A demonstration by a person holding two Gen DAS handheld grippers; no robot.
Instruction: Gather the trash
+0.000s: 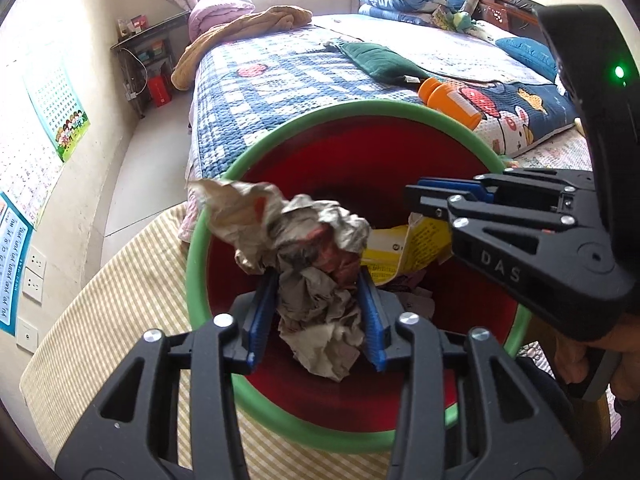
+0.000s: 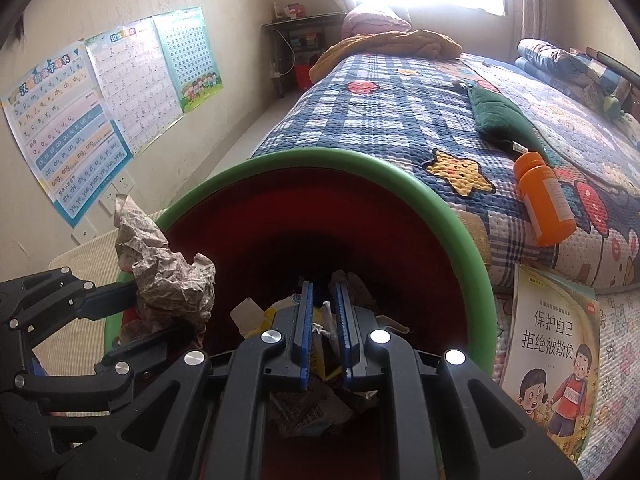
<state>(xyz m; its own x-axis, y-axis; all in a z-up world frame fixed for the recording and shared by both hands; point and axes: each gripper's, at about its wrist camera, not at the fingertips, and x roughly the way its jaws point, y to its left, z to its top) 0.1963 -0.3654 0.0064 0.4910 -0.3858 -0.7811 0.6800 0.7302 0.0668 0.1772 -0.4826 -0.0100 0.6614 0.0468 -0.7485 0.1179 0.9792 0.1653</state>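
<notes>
Mid-dump on the trash run. Left hand-held gripper (image 1: 320,312) over the mouth of the red bin with the green rim (image 1: 200,248), crumpled newspaper wad (image 1: 304,256) between the blue pads (image 1: 372,320). Pads look to be touching the paper on both sides, so calling it a loose pinch on the wad, not a clean release yet. Bulk of the wad hanging over the near-left part of the rim, partly outside the opening.

Right hand-held gripper (image 2: 323,328) poked down into the bin, jaws a narrow gap apart, nothing clamped as far as visible; scraps and a yellow wrapper (image 1: 404,248) lying below it inside.

Next move, probably: spread the left jaws wider and nudge toward the bin's middle so the paper drops in rather than snagging the rim. Right one needs to back out first or stay clear.

Room-wise: tight. Both tools crowd the same opening, close to each other. Bed edge right behind the bin, orange bottle (image 2: 544,204) on the quilt near it, picture book (image 2: 548,344) leaning just right of the bin. Open space mostly upward and back toward the person.
</notes>
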